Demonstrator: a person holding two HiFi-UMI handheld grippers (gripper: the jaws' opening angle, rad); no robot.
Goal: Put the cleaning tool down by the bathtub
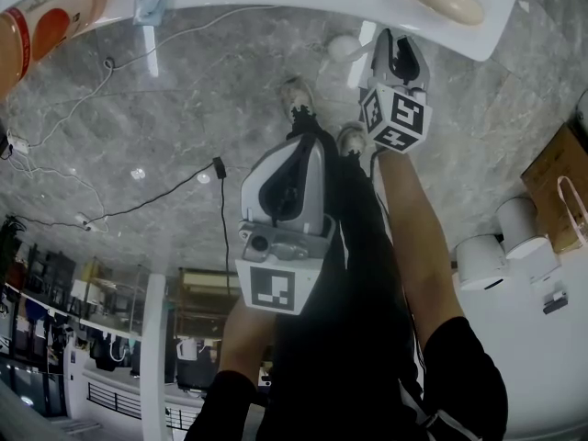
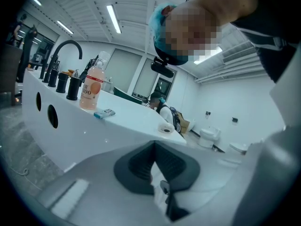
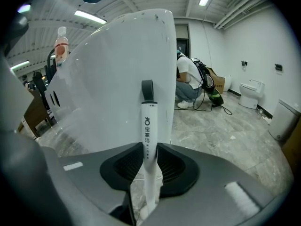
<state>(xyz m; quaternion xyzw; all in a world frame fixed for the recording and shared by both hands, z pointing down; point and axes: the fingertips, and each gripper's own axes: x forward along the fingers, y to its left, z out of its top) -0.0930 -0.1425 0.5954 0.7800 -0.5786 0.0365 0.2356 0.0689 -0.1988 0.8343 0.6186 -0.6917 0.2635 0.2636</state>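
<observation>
Right gripper view: a slim white cleaning tool (image 3: pixel 148 126) runs straight up the middle of the picture, passing between the two dark pads of the right gripper (image 3: pixel 149 149). The pads sit close against both sides of the handle with no gap showing, so the gripper has hold of it. The handle's long axis points up and away from the gripper. Its top, a dark hanging loop (image 3: pixel 147 89), lies against the curved white wall of the bathtub (image 3: pixel 113 79). Its lower end drops out of sight below the jaws, towards the grey marble floor (image 3: pixel 225 135).

Printed down the handle are a small round logo and three Chinese characters, 宝家洁.

The tool therefore lies dead ahead of the right gripper and already stands against the tub, so the coming move is probably just to let go and draw back along that line. The left gripper (image 1: pixel 301 154) is held farther from the tub, near the person's legs, and its jaws are together with nothing between them (it has no part in this step).

Left gripper view: a pink drink bottle (image 2: pixel 91 88) stands on the tub's rim. Its label has figures that look like "100", too small to be sure. A black tap (image 2: pixel 63 60) is behind it.
</observation>
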